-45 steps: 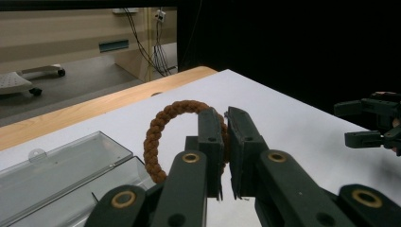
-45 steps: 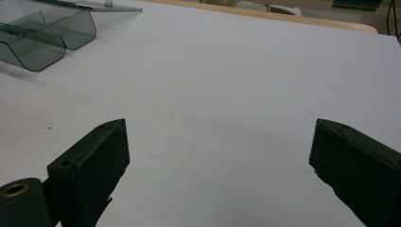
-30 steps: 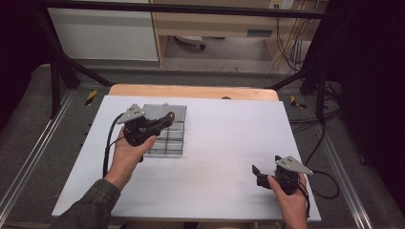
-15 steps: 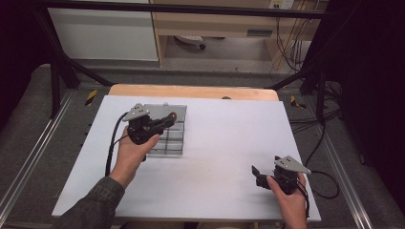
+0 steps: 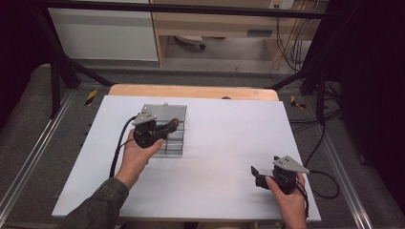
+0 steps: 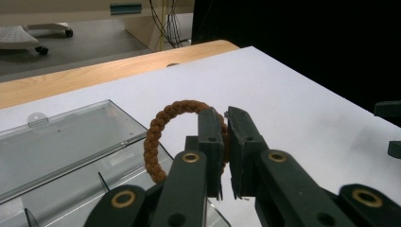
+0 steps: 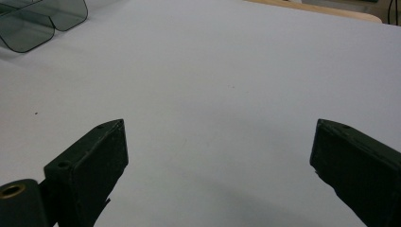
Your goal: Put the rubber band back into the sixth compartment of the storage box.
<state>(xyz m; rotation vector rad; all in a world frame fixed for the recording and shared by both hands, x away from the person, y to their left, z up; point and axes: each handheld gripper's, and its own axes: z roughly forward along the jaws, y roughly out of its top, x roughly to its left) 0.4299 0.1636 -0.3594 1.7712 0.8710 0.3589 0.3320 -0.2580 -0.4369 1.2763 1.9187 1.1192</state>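
My left claw (image 6: 226, 137) is pinching a brown braided ring (image 6: 163, 137), its two black jaws pressed on the ring's right side so the loop stands up over the clear plastic box (image 6: 71, 156). In the high view that left claw (image 5: 169, 127) sits above the box (image 5: 174, 143), which lies toward the far left part of the white tabletop (image 5: 224, 138), and the ring (image 5: 175, 122) shows only as a small brown spot at the jaw tips. My right claw (image 7: 217, 156) is spread wide, nothing between its jaws, hovering near the tabletop's near right corner, where the high view shows it (image 5: 255, 172) in my right hand (image 5: 289, 202). The tabletop is plain white and bare around both claws, with a strip of light wood (image 5: 191, 91) along its far edge. Beyond that lie grey floor, a pale cabinet (image 5: 102, 33), a wooden shelf unit (image 5: 229, 24) and loose cables (image 5: 286, 43) at the far right, with dark frame bars to either side. The box has an open lid (image 6: 56, 142) and dividers inside; I cannot tell what, if anything, lies in its compartments. From my right claw's camera, curved clear plastic pieces (image 7: 42, 21) sit at the top left, cut off by the frame.
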